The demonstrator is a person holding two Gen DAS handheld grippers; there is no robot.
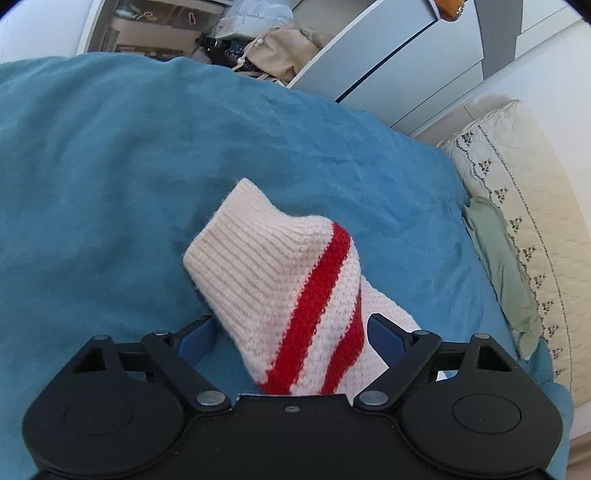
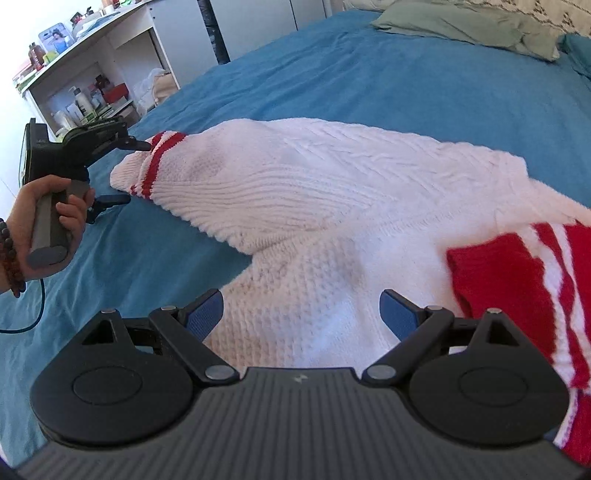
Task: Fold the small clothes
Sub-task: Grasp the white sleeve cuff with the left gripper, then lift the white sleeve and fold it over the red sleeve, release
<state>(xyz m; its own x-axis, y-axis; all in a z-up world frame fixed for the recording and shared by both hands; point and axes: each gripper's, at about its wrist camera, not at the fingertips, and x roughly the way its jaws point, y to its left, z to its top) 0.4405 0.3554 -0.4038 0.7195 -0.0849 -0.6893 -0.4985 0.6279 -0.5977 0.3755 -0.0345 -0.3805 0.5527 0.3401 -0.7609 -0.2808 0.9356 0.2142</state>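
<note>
Straddling the striped cuff (image 1: pixel 291 280) of a white knit sweater (image 2: pixel 332 206), the left gripper (image 1: pixel 291 332) has its jaws spread wide, blue pads (image 1: pixel 384 334) flanking the sleeve without pinching it. The right gripper (image 2: pixel 301 314) is likewise spread above the sweater's body, gripping nothing. The sweater lies across a blue bedspread (image 2: pixel 369 74), near a green pillow (image 2: pixel 461 26).

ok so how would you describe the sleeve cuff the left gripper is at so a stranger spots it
On the blue bedspread lies a white cable-knit sweater with red trim. Follow its long sleeve out to the tip between the open fingers of the left gripper: the ribbed white cuff, the only sleeve end ringed by two red stripes.
</note>
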